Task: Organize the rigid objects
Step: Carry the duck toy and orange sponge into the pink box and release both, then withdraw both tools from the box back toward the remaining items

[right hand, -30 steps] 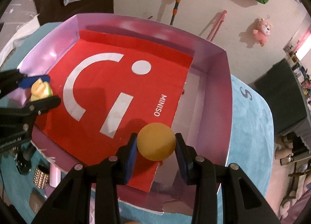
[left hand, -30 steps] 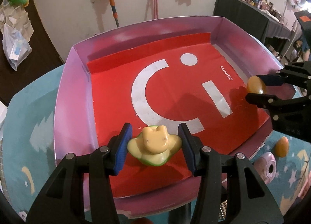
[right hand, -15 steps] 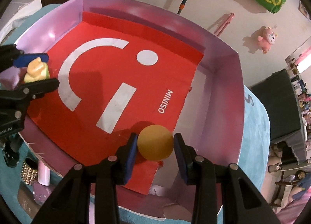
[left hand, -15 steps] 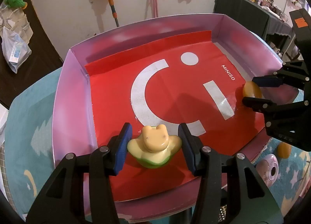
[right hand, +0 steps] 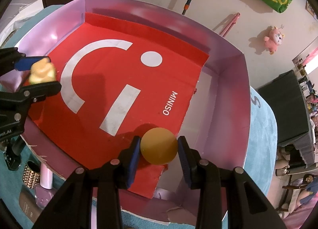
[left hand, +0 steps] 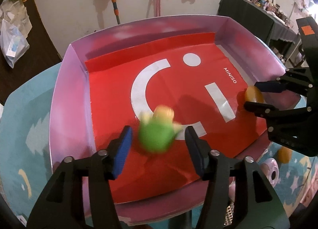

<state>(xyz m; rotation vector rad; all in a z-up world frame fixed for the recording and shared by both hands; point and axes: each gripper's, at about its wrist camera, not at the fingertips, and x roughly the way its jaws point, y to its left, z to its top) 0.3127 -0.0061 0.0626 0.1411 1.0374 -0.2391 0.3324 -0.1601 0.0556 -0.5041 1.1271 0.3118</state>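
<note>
Sitting on a teal table (left hand: 23, 113): a pink box (left hand: 67, 94) lined with a red sheet (left hand: 111, 90). Over its 6 o'clock side, left hand-held gripper (left hand: 158, 139), jaws just widened and spread clear of a blurred green-and-yellow toy (left hand: 157, 131) between them. At 3 o'clock in the left wrist view, right hand-held gripper (right hand: 158, 148) pinching an orange ball (right hand: 159, 145) low over the sheet's corner.
</note>
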